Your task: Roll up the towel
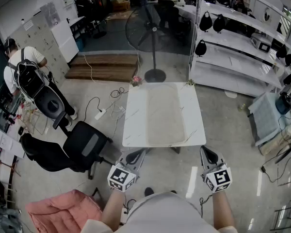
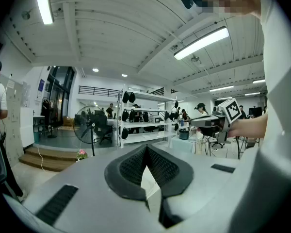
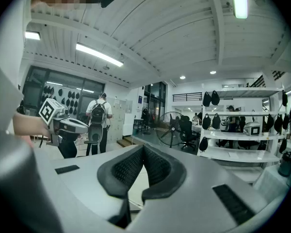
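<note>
A pale beige towel (image 1: 165, 113) lies flat and unrolled along the middle of a small white table (image 1: 134, 125). My left gripper (image 1: 136, 156) hovers just short of the table's near edge at the left, with its jaws shut and nothing between them. My right gripper (image 1: 207, 154) hangs off the near right corner, also shut and empty. In the left gripper view the left gripper (image 2: 146, 165) has its dark pads (image 2: 131, 166) meeting at the tips. In the right gripper view the right gripper (image 3: 142, 165) is closed the same way. Neither touches the towel.
A black office chair (image 1: 80, 144) stands left of the table, with a pink cushion (image 1: 63, 208) nearer me. A standing fan (image 1: 150, 38) is behind the table and white shelving (image 1: 233, 47) at the right. A person with a backpack (image 1: 24, 72) stands at far left. Cables lie on the floor.
</note>
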The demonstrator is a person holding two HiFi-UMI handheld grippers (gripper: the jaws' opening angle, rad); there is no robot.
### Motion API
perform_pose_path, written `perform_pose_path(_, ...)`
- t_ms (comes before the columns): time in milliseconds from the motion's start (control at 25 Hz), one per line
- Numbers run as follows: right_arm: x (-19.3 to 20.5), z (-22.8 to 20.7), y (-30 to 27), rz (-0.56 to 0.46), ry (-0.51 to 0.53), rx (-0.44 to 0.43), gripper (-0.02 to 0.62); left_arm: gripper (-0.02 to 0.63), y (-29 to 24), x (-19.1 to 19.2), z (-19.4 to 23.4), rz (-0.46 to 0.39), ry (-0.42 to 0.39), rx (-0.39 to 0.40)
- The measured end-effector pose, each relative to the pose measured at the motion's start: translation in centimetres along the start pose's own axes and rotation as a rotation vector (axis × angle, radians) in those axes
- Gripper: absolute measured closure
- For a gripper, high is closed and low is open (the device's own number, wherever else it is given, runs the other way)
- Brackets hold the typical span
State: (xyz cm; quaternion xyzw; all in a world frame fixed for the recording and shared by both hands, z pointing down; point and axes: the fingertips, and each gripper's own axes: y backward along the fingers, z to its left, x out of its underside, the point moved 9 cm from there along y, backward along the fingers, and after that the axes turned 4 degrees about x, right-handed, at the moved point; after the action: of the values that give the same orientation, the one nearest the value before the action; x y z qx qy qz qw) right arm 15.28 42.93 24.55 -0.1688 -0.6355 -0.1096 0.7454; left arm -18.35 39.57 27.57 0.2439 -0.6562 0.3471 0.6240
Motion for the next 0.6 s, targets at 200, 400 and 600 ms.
perform_pose_path(200, -0.4, 0.6, -0.2, -0.003, 0.009, -0.011, 0.584, 0.59, 0.4, -0.2, 0.2, -0.001, 0.0, 0.004)
perform_pose_path(400, -0.5, 1.4, -0.4, -0.009, 0.015, -0.011, 0.584, 0.589, 0.7, 0.1, 0.6, -0.002, 0.0, 0.007)
perform_pose_path(600, -0.3, 1.6, -0.6, -0.007, 0.012, -0.012, 0.584, 0.589, 0.9, 0.4, 0.5, -0.001, 0.006, 0.011)
